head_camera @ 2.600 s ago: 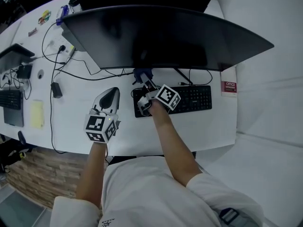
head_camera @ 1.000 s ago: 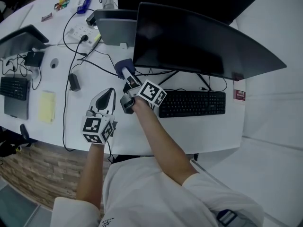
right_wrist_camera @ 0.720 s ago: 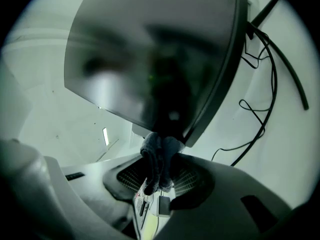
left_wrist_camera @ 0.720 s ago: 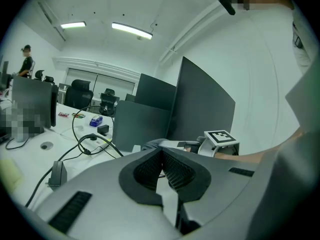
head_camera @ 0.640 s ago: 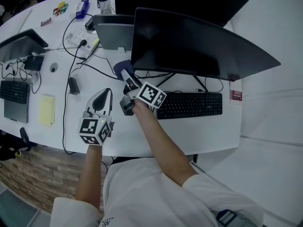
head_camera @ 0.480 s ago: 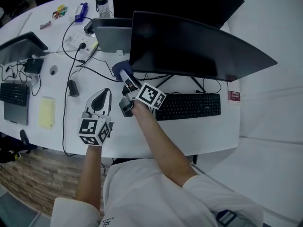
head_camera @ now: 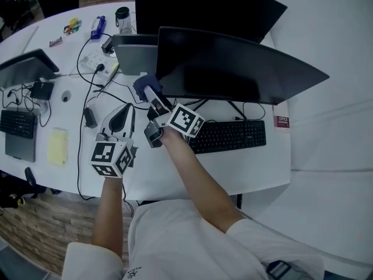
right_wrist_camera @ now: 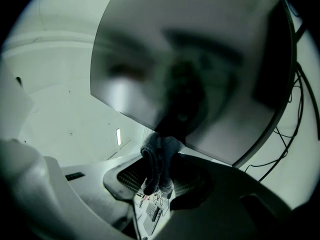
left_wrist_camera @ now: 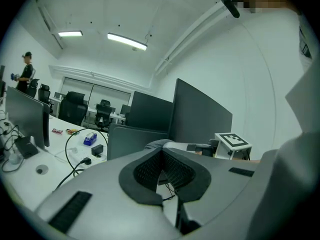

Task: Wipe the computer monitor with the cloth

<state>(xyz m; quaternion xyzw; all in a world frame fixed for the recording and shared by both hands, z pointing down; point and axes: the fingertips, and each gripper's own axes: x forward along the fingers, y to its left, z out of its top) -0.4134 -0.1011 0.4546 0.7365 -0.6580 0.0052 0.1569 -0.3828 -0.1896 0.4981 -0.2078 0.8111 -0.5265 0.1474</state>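
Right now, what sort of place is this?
Most likely an open-plan office: a white desk holds a large monitor and a keyboard, and office chairs stand beyond under strip lights.

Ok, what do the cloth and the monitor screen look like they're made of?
Cloth: soft, nappy fabric, probably microfibre, dark blue-grey. It bunches in limp folds where it is pinched between the jaws.
Monitor screen: smooth, dark, semi-matte panel, likely a coated plastic surface. In the right gripper view it gives blurred reflections, not sharp ones.
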